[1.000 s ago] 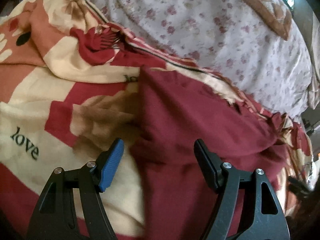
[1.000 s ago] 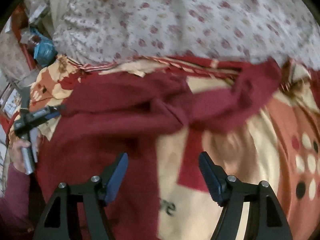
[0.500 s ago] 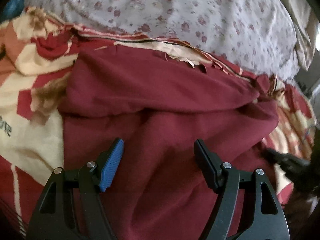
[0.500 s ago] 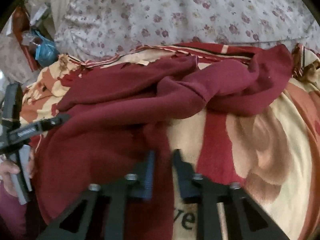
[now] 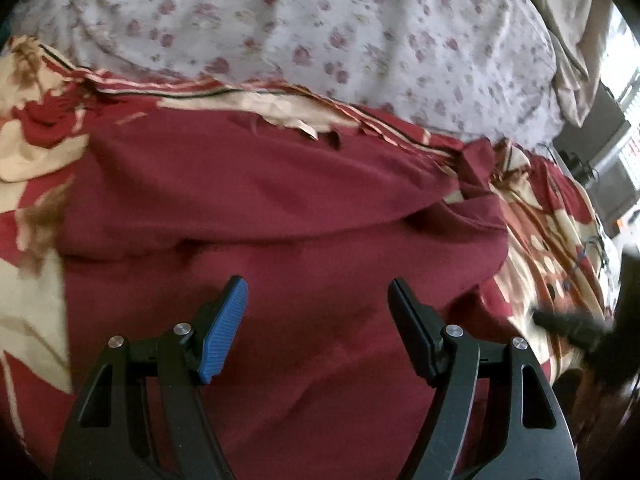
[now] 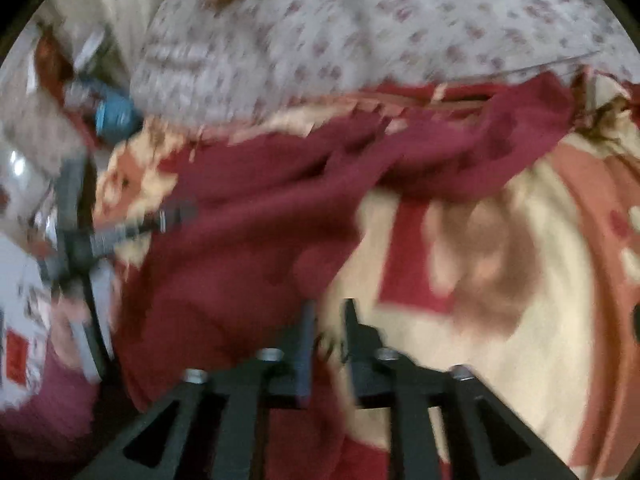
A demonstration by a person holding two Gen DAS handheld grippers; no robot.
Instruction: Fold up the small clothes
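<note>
One maroon garment (image 5: 280,216) lies spread on a patterned blanket (image 5: 28,300) on the bed, filling the middle and lower part of the left wrist view; its long axis runs across that frame from left to right, with a fold ridge crossing the middle. The left hand-held gripper (image 5: 316,316) hovers over the cloth with its two fingers spread wide and nothing between them; the garment lies straight ahead and beneath it.

In the blurred right wrist view, the garment (image 6: 248,240) occupies the left and centre of the frame, one arm of it trailing to the upper right. The right hand-held gripper (image 6: 328,328) sits at the cloth's lower right edge, fingers drawn nearly together with a narrow gap; whether it pinches the hem, I cannot tell.

Judging by this, the right gripper is nearer an edge, so the fold likely starts there.

Count: one garment, two grippers, one blanket, one floral sheet (image 5: 320,32).
</note>
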